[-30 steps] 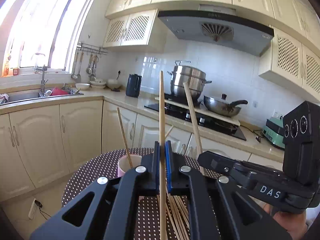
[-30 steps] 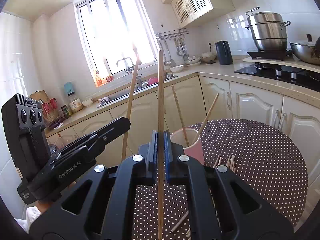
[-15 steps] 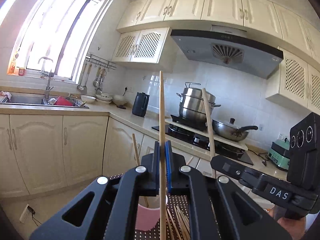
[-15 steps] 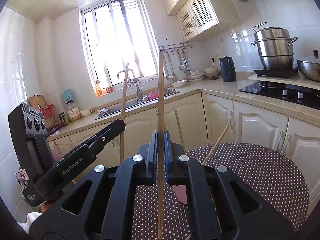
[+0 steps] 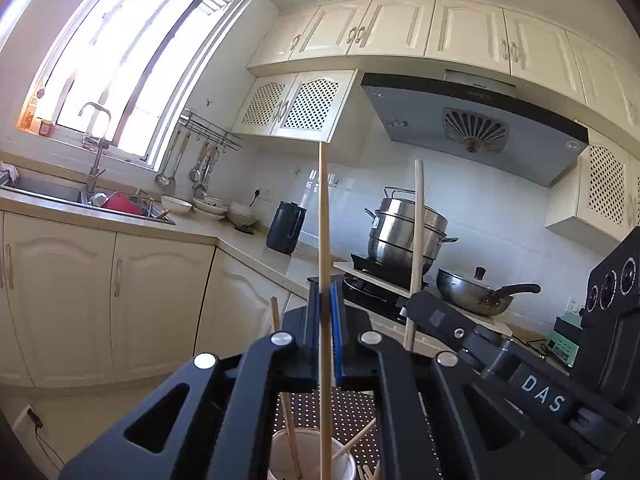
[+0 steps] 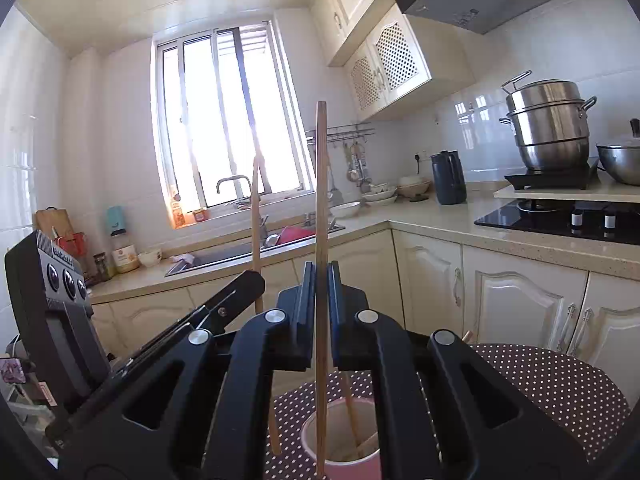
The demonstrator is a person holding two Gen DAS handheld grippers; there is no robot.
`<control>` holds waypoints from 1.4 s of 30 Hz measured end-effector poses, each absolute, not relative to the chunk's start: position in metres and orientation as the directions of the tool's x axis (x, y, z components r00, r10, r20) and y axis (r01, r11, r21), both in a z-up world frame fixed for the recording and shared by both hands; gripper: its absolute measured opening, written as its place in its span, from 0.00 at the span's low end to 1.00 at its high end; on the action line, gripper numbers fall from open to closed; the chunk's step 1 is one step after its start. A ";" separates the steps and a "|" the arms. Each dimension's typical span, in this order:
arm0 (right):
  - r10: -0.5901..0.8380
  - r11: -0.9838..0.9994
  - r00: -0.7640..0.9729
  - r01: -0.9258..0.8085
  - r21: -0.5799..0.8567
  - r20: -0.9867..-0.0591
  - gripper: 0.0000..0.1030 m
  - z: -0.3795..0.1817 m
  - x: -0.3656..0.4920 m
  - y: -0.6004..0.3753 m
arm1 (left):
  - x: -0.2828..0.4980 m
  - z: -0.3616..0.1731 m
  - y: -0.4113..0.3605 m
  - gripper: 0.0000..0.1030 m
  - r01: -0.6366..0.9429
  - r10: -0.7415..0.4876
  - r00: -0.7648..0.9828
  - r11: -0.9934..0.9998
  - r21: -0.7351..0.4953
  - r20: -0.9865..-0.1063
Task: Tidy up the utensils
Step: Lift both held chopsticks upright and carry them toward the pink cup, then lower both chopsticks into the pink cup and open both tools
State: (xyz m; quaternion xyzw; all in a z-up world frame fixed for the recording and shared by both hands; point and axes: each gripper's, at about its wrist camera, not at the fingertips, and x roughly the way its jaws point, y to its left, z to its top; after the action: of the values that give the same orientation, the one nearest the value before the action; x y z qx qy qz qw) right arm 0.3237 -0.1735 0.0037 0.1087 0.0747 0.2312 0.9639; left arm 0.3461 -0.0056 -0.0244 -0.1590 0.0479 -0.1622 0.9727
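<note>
A wooden chopstick [image 5: 325, 240] stands upright, pinched between the blue-padded jaws of the left gripper [image 5: 326, 312], and its lower end hangs over the open mouth of the pink cup [image 5: 310, 458] just below. A second chopstick [image 6: 321, 220] is clamped upright the same way in the right gripper [image 6: 321, 292], its lower end also crossing the cup's [image 6: 340, 440] rim. Both pairs of jaws are pressed tight on their sticks. The cup stands on a round table [image 6: 560, 392] covered in brown cloth with white dots, and it already holds a few chopsticks leaning against its wall. More loose chopsticks [image 5: 366, 472] lie on the cloth just right of the cup in the left view. Beyond the table runs a cream kitchen counter [image 6: 420, 220] with a sink [image 6: 240, 248] under the window [image 6: 228, 120], a dark kettle [image 6: 448, 178] in the corner, and a steel steamer pot [image 6: 548, 124] on the stove at far right.
</note>
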 end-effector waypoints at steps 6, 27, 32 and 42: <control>0.441 0.880 0.893 -0.410 0.241 -0.091 0.06 -0.015 0.344 -0.173 | 0.366 -0.042 -0.005 0.06 0.274 -0.310 0.949 0.897 -0.348 -0.053; 0.458 0.880 0.872 -0.418 0.226 -0.173 0.06 -0.059 0.335 -0.175 | 0.366 -0.077 -0.020 0.06 0.279 -0.326 0.937 0.914 -0.294 -0.127; 0.455 0.885 0.865 -0.412 0.218 -0.211 0.07 -0.066 0.324 -0.175 | 0.352 -0.086 -0.023 0.06 0.287 -0.335 0.927 0.923 -0.255 -0.169; 0.445 0.893 0.842 -0.392 0.222 -0.304 0.07 -0.078 0.313 -0.173 | 0.337 -0.092 -0.021 0.06 0.265 -0.318 0.912 0.938 -0.222 -0.258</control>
State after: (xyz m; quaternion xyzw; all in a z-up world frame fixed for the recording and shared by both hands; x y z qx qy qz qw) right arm 0.3135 -0.1731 -0.0784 0.0760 0.1761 0.2187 0.9568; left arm 0.3372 -0.0208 -0.0917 -0.0913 0.1466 -0.1498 0.9735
